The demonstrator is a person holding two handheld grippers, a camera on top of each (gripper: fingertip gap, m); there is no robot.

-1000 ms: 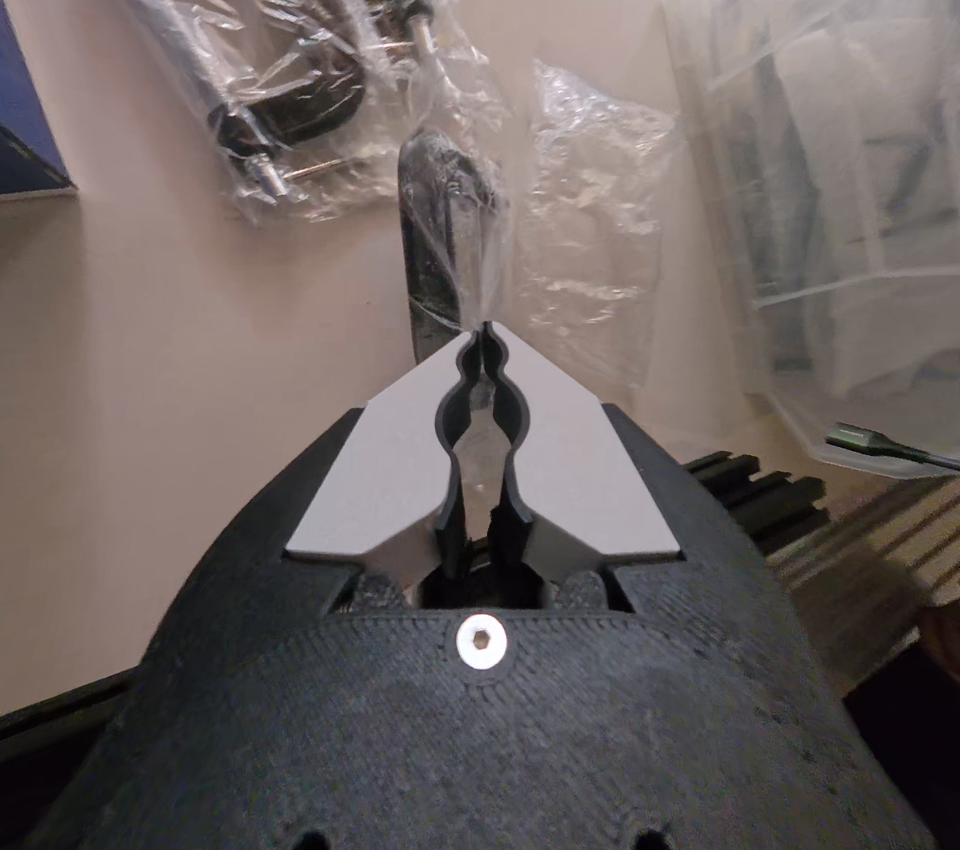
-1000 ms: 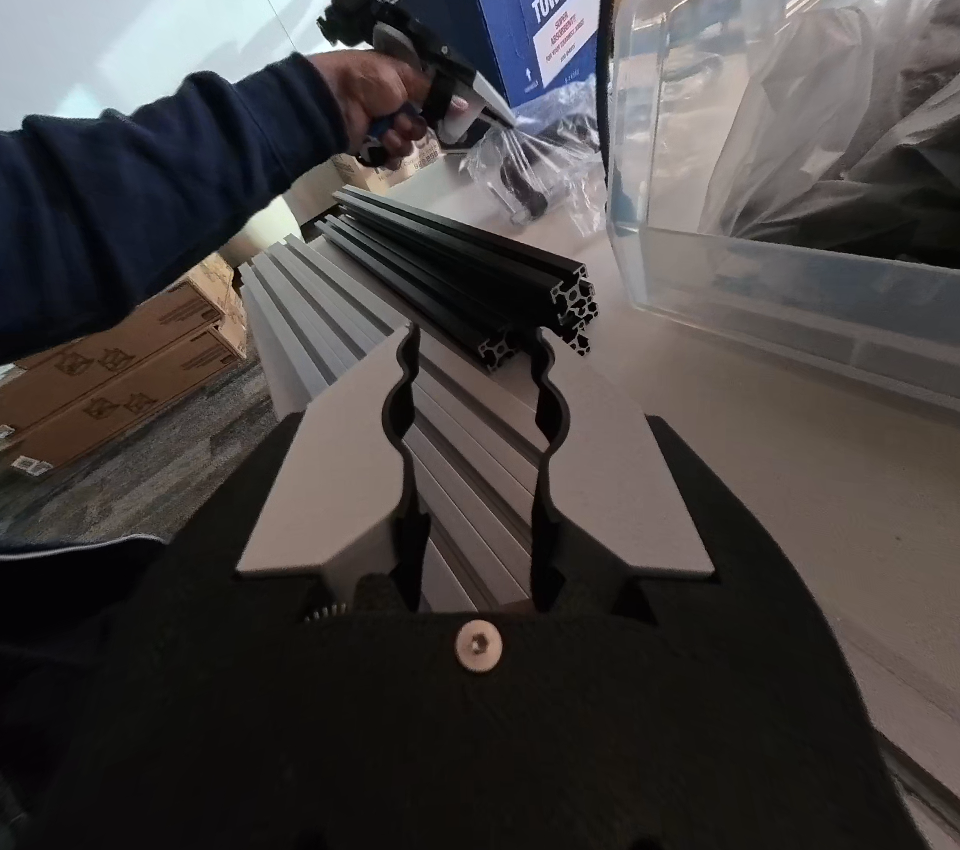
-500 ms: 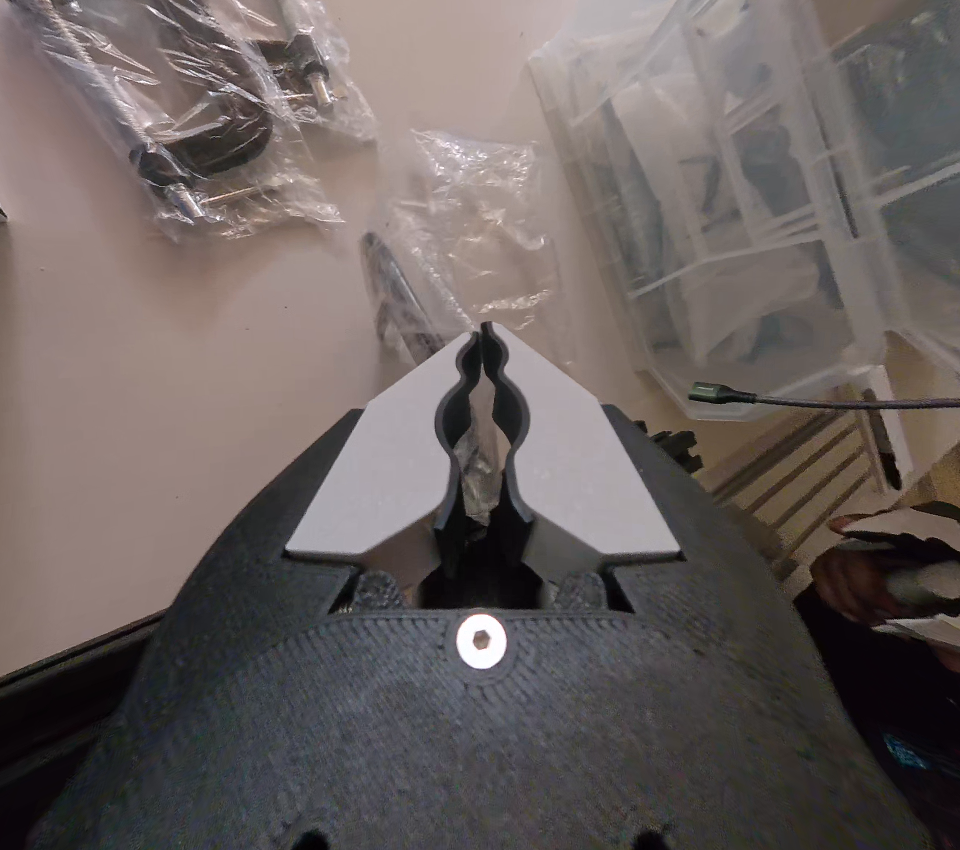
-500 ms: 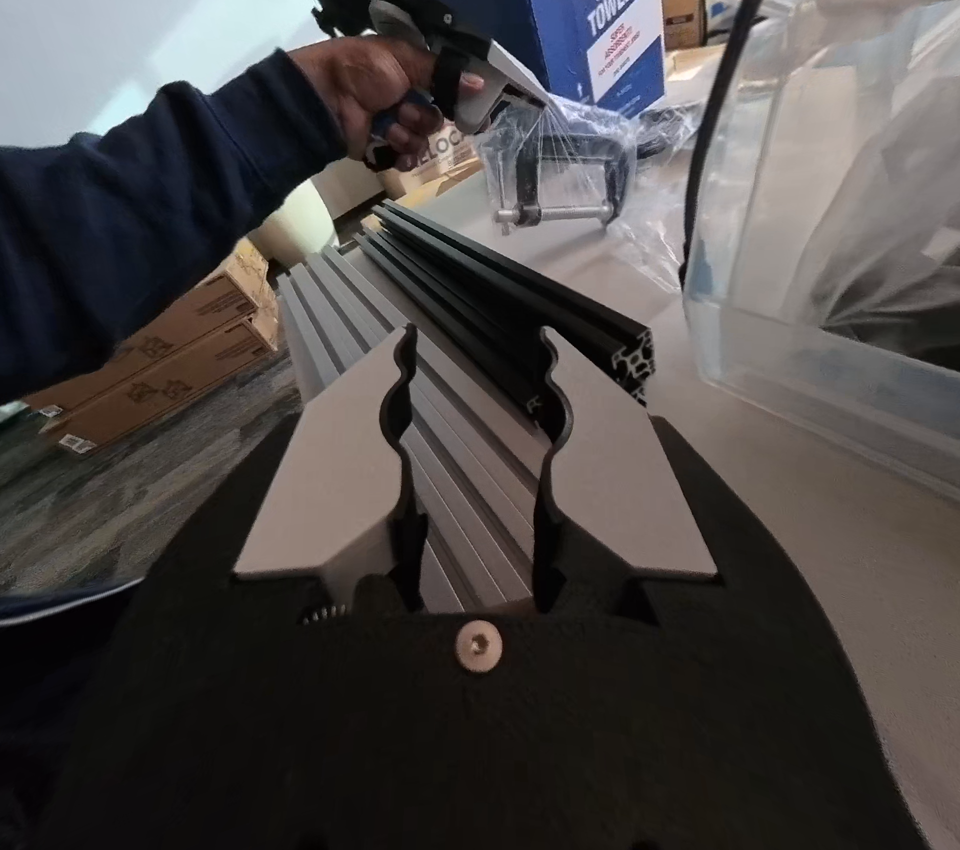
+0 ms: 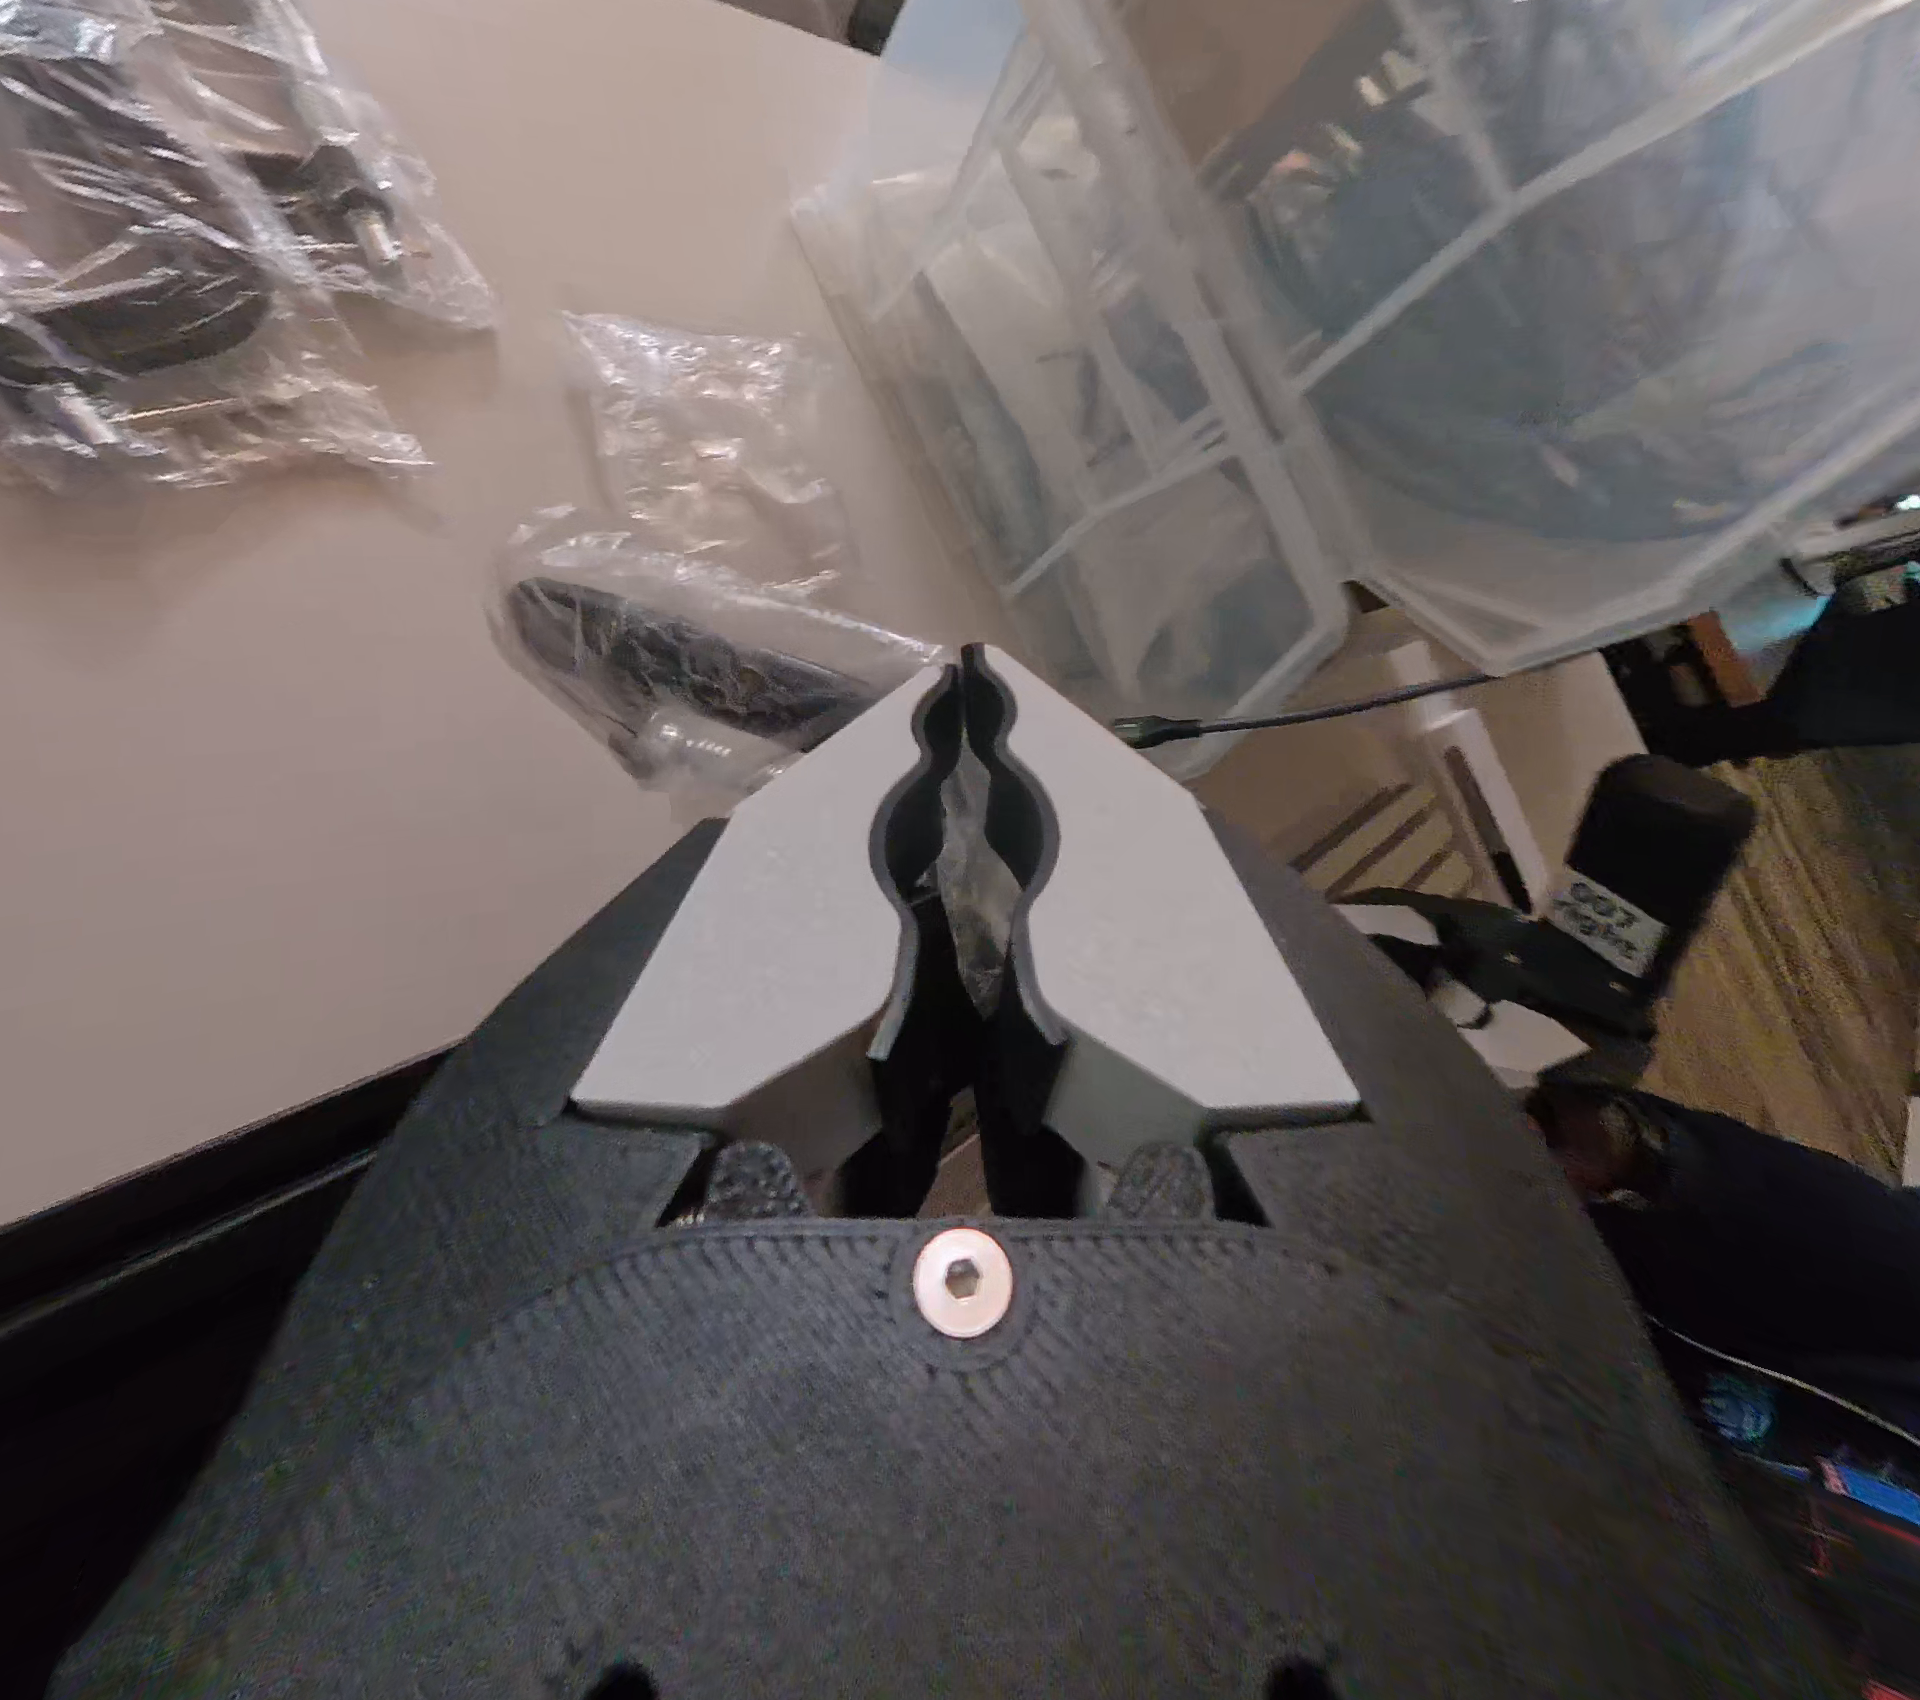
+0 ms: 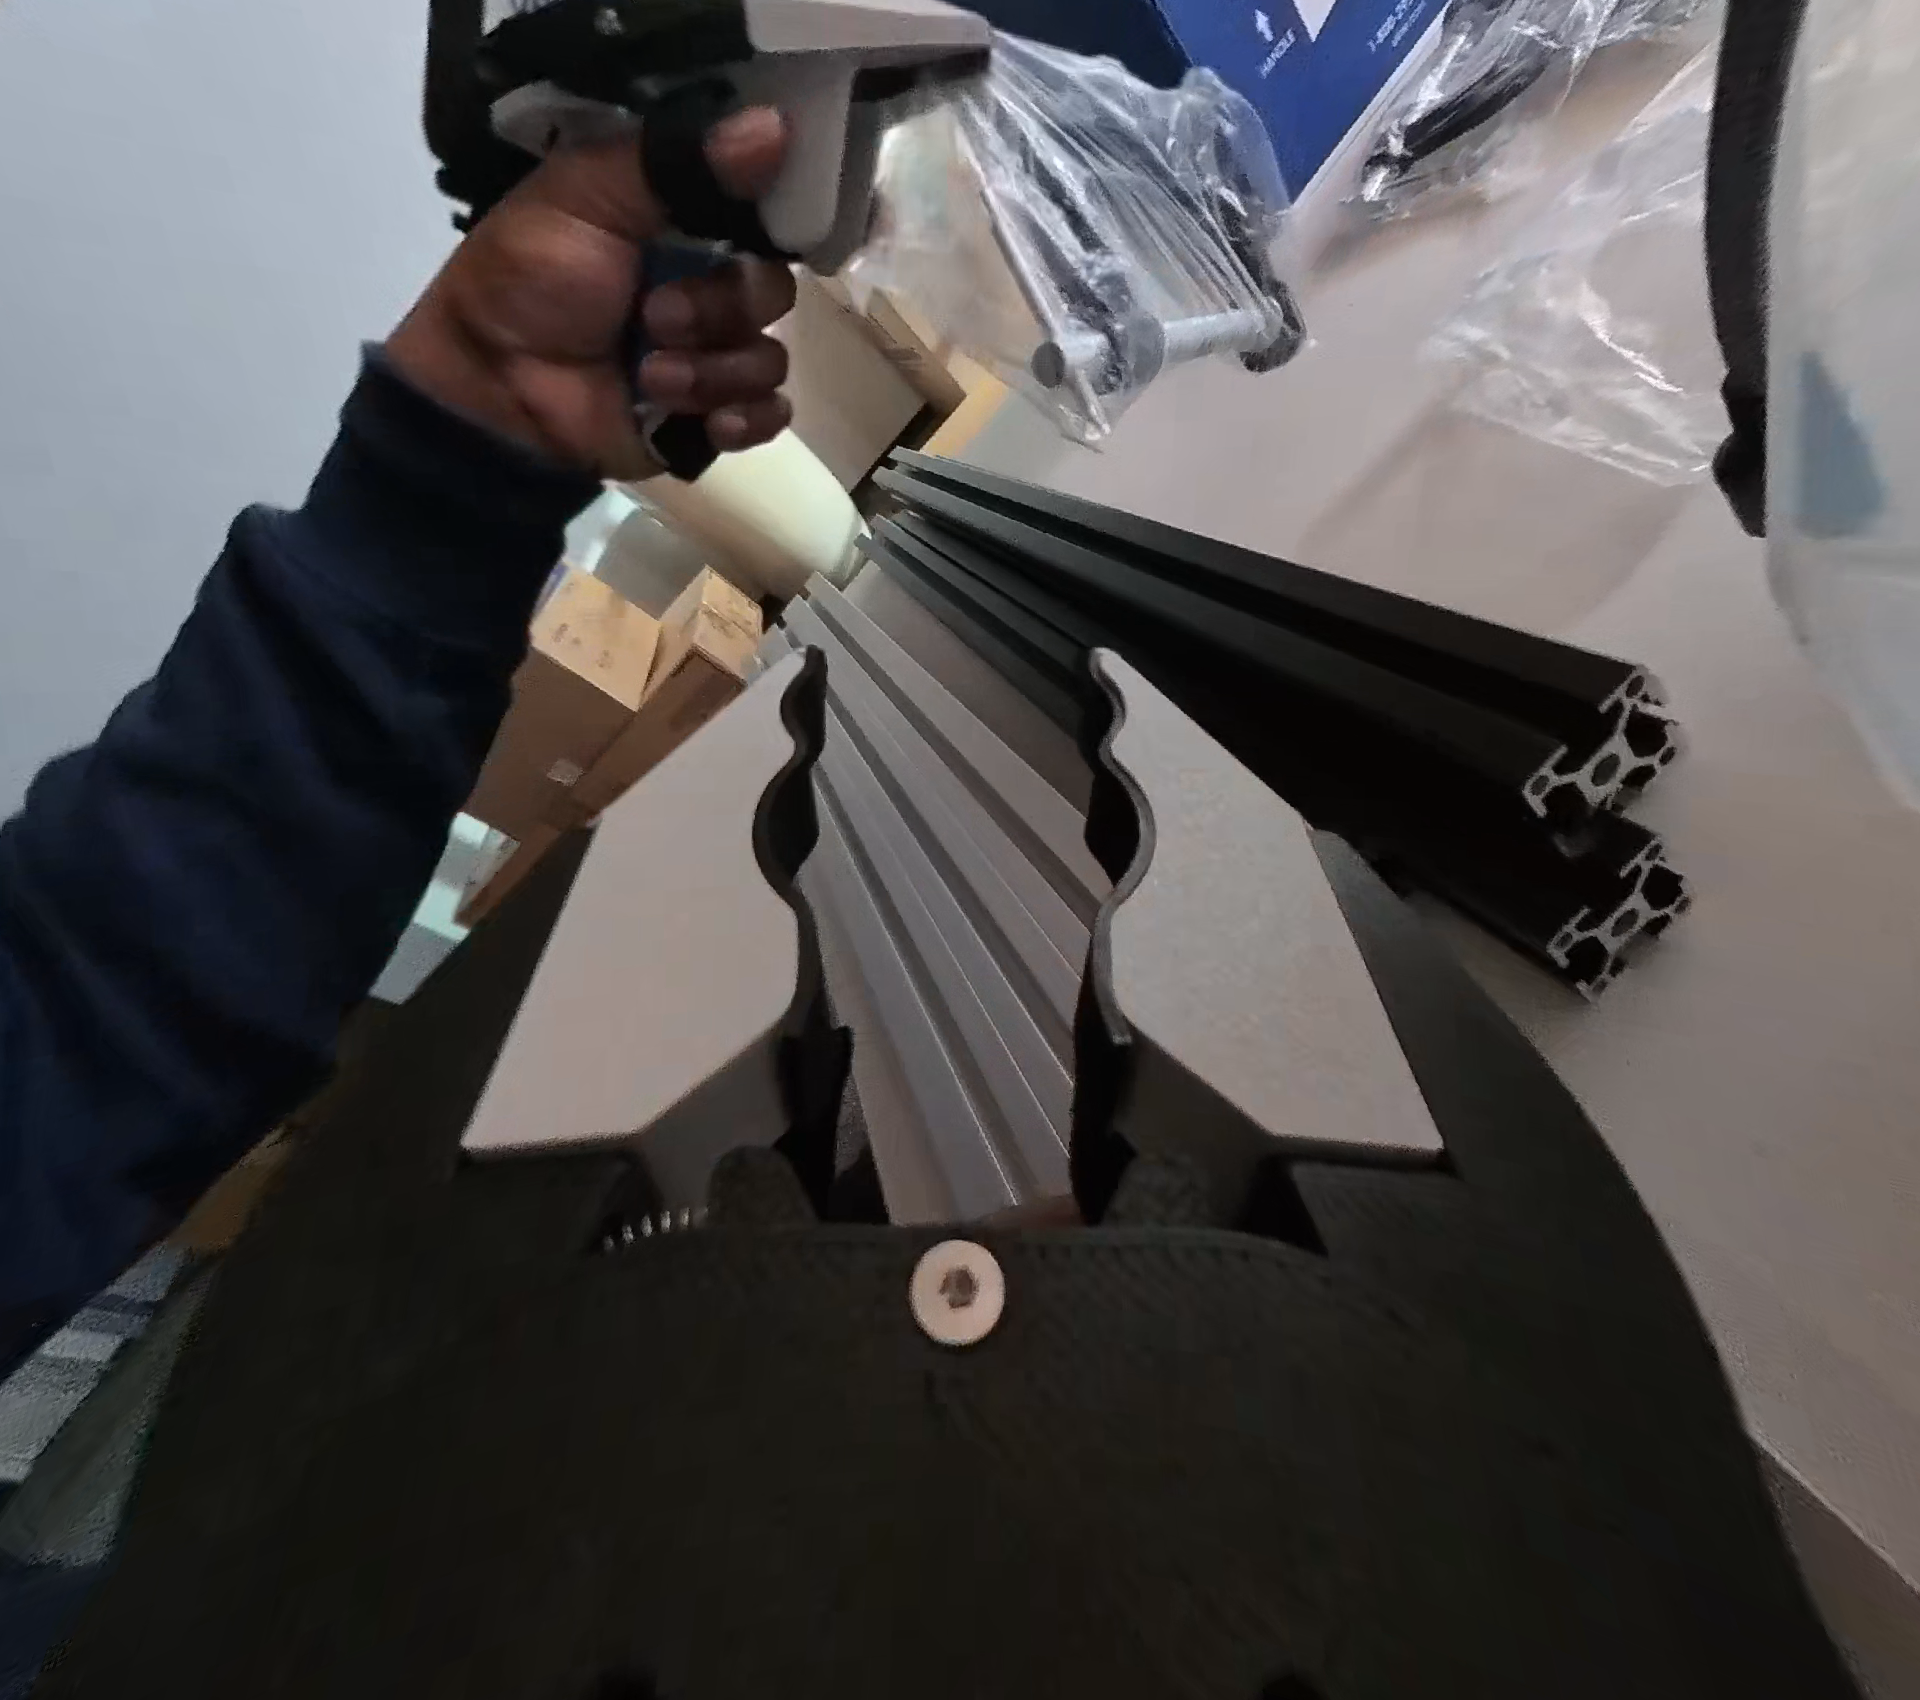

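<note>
The left gripper (image 5: 964,663) was clamped on the clear plastic bag (image 5: 686,663) holding a black clamp, lifted above the beige table (image 5: 260,798). The right gripper (image 6: 951,694) stood open and empty over grey aluminium rails (image 6: 935,881), beside black rails (image 6: 1299,663).

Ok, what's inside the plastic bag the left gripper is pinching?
A black C-clamp with a silver screw shows through the clear bag the left gripper holds shut. Crinkled plastic hides its finer parts and anything else inside.
</note>
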